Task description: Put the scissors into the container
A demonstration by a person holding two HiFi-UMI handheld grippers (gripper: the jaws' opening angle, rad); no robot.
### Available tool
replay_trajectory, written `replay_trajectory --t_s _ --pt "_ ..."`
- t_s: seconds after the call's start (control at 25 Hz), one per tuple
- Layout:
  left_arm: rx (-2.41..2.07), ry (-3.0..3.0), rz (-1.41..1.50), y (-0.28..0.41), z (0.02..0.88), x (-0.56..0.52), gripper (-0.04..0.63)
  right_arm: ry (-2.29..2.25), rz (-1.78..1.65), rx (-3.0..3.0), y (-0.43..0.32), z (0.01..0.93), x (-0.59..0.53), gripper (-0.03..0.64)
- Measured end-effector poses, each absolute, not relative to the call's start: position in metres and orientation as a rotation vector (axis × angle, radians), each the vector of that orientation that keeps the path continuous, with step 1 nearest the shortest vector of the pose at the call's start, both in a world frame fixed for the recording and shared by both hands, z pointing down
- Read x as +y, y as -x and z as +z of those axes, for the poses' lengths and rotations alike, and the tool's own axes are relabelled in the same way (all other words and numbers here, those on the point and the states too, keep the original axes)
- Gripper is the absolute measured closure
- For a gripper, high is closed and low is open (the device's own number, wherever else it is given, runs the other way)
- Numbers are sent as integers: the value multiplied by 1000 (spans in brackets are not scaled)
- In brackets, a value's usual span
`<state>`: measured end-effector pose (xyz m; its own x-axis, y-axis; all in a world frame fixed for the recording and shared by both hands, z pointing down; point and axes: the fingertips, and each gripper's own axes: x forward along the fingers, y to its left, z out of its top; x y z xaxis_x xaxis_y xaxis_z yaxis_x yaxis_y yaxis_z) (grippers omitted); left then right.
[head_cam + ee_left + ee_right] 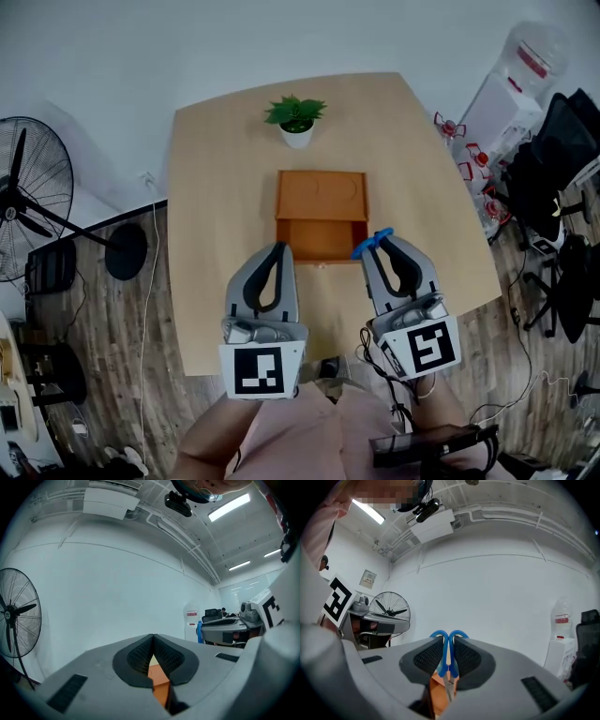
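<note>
Blue-handled scissors (372, 245) (449, 641) are clamped between the jaws of my right gripper (382, 242) (448, 654); the handles stick out past the fingertips and the blades hang down toward me. The orange container (321, 238) (436, 693) sits mid-table, its open front part just left of and below the scissors. Beside it, my left gripper (278, 248) (153, 641) hovers over the container's near left corner, jaws shut with nothing between them. A sliver of the orange container (160, 687) shows under its jaws.
A small potted plant (296, 118) stands behind the container on the light wooden table (216, 187). A standing fan (30, 212) is on the floor to the left. A water dispenser (514, 92) and office chairs (561, 192) crowd the right side.
</note>
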<state>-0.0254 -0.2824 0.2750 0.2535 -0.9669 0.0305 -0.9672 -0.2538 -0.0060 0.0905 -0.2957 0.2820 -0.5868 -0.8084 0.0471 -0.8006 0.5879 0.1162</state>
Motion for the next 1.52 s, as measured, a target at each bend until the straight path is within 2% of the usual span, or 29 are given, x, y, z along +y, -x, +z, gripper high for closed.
replay_trajectory --t_s 0.88,1.52 --pt "-1846 -2276 281 69 381 -368 591 -1115 78 -2623 -47 417 -385 543" --pt "-1834 -2159 350 92 440 -391 591 -944 232 -2578 -31 487 -383 542"
